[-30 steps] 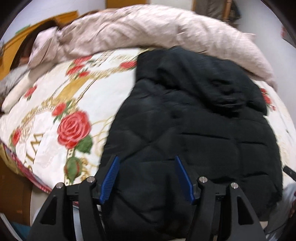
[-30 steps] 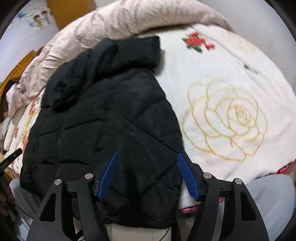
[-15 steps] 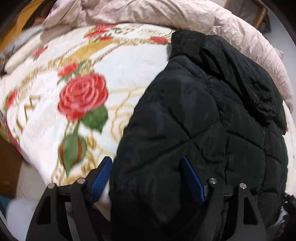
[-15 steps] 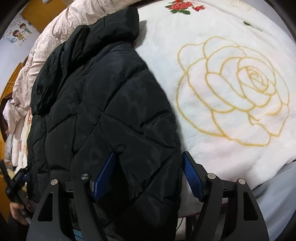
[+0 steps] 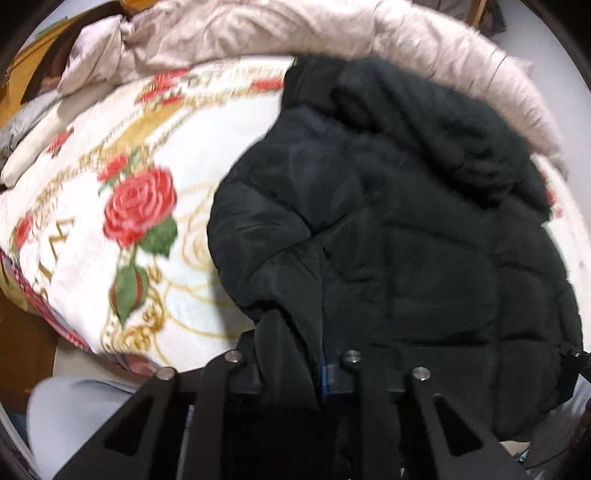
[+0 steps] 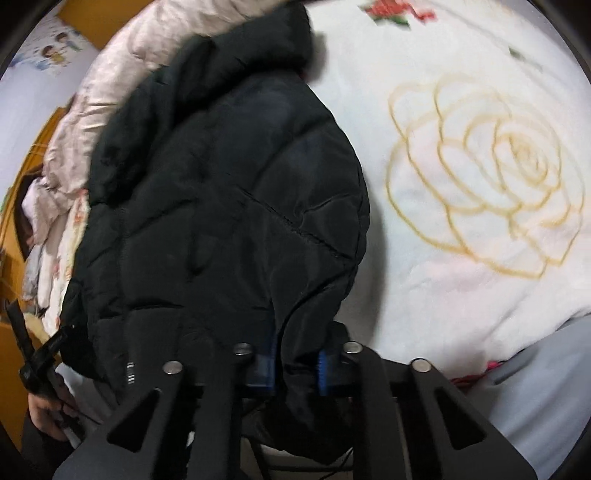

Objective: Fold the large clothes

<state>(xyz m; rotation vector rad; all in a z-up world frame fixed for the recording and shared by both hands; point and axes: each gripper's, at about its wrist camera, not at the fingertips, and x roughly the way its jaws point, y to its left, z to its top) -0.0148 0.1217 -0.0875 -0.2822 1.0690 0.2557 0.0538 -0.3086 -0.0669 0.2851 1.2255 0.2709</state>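
Observation:
A black quilted hooded jacket [image 5: 406, 240] lies spread on the bed, hood towards the far side. My left gripper [image 5: 295, 365] is at the jacket's near left hem corner. Its jaws are closing, with a bunched fold of black fabric pinched between them. In the right wrist view the same jacket [image 6: 229, 203] fills the left half. My right gripper [image 6: 293, 363] is at the near right hem corner, its jaws closing with the blue pads [image 6: 322, 365] pressed on a fold of hem. The pads are mostly hidden by fabric in both views.
The jacket rests on a white blanket [image 5: 221, 110] printed with red roses and a gold rose outline [image 6: 480, 166]. A crumpled beige duvet [image 5: 258, 33] is heaped along the far side. Pale grey cloth [image 6: 546, 387] lies at the bed's near edge. A hand [image 6: 48, 410] shows at lower left.
Both grippers went from wide open astride the hem to closed on it. The hem fabric is now gathered up into folds at each gripper.

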